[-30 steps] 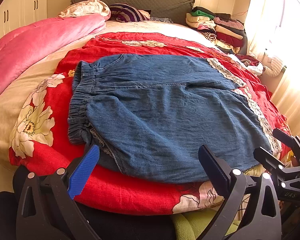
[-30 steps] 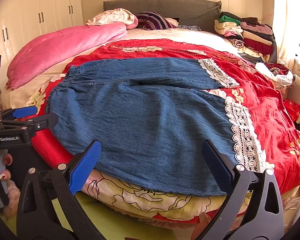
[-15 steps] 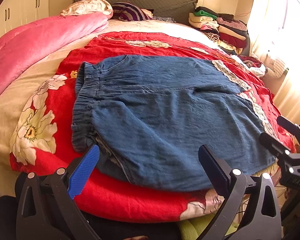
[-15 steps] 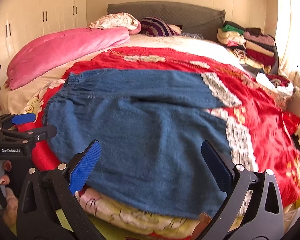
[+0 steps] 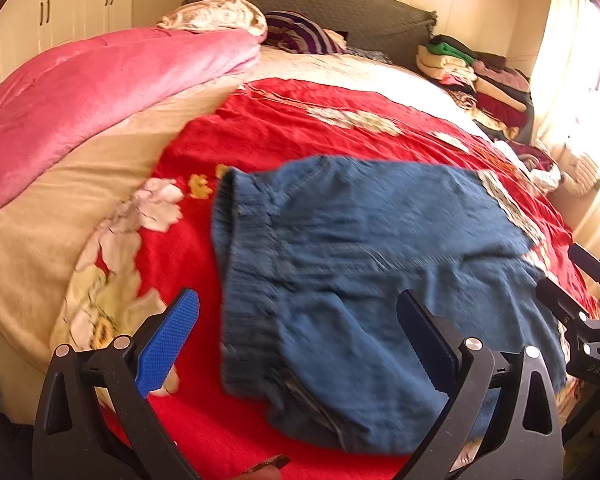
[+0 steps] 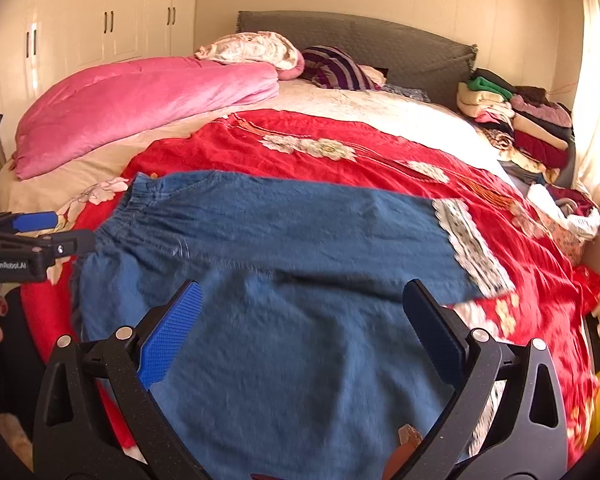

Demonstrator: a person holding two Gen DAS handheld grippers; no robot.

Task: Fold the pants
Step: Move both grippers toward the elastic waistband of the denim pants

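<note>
Blue denim pants (image 5: 380, 264) with an elastic waistband and lace-trimmed hems lie flat on a red floral bedspread (image 5: 300, 128). In the right wrist view the pants (image 6: 300, 280) fill the middle, waistband at the left, lace hem at the right. My left gripper (image 5: 296, 332) is open and empty, above the waistband end near the bed's front edge. My right gripper (image 6: 300, 324) is open and empty, above the near leg. Each gripper shows at the edge of the other's view.
A pink quilt (image 6: 140, 108) lies along the left of the bed. Pillows (image 6: 256, 50) and a grey headboard (image 6: 380, 52) are at the back. A stack of folded clothes (image 6: 516, 120) sits at the back right. Wardrobes line the left wall.
Both grippers have moved forward and up over the bed, so the pants sit closer and lower in both views. The jaws stay open. The pants have not moved.
</note>
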